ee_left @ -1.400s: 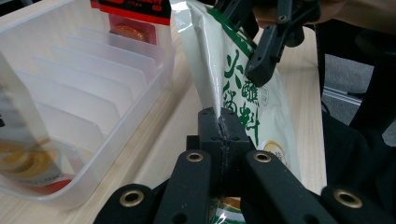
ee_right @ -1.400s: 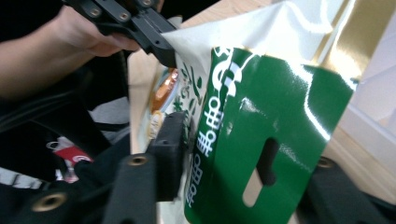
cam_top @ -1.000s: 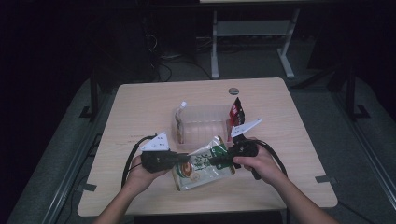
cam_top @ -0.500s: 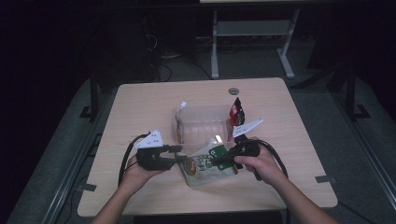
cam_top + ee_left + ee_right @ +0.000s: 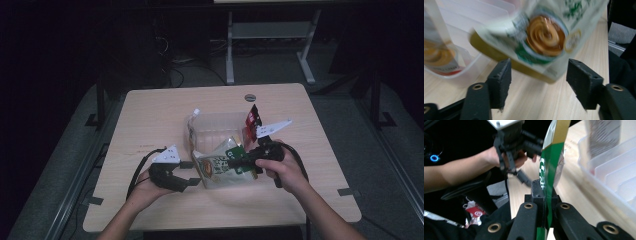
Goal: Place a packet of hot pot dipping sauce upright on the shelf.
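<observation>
A white and green snack packet (image 5: 219, 169) with a brown swirl on it hangs tilted just above the table, in front of a clear plastic container (image 5: 215, 125). My right gripper (image 5: 241, 162) is shut on the packet's green edge (image 5: 550, 165). My left gripper (image 5: 192, 175) sits at the packet's left end. Its jaws have just been opening and now stand wide. In the left gripper view the packet (image 5: 544, 37) floats beyond the left gripper (image 5: 539, 82), and the pads do not touch it.
The container (image 5: 461, 65) has ribbed slots (image 5: 614, 177). A red packet (image 5: 252, 120) stands at its right end and a pale packet (image 5: 192, 127) at its left. A round grommet (image 5: 250, 97) sits near the table's far edge. Cables trail from both grippers.
The left jaws opened and let go of the packet's left end. The right gripper has raised the packet a little, and it now tilts toward the container.
</observation>
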Action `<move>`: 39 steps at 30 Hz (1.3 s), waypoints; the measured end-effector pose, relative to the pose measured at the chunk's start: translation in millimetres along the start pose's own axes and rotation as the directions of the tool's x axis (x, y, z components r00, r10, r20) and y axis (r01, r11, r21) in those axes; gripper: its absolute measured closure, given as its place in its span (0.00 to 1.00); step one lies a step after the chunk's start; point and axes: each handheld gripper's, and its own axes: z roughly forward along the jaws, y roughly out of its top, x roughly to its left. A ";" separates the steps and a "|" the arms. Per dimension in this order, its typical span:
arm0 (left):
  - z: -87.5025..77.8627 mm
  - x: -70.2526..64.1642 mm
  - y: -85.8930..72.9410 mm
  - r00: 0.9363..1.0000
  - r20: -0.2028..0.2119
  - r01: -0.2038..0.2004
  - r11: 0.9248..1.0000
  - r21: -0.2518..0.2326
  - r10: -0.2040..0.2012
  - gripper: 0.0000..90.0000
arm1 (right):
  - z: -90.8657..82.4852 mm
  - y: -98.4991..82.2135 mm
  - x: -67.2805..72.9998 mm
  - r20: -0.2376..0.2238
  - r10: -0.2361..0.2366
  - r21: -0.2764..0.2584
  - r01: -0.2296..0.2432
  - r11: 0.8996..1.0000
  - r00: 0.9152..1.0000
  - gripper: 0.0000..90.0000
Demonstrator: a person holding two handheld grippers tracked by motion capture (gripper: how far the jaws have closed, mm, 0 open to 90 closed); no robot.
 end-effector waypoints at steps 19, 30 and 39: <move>-0.1 -0.6 -3.1 0.999 -0.007 -0.039 0.999 0.019 0.039 0.30 | -33.9 40.3 -19.8 0.149 -0.006 -0.081 0.019 0.997 0.989 1.00; 0.5 0.9 -4.7 0.999 -0.008 -0.039 0.999 0.025 0.039 0.30 | -34.8 57.2 -41.5 0.226 0.011 -0.098 0.011 0.995 0.974 1.00; 1.1 0.6 -5.6 0.999 -0.001 -0.033 0.999 0.034 0.033 0.29 | -10.8 51.3 -51.4 0.229 0.023 -0.055 -0.011 0.998 0.973 1.00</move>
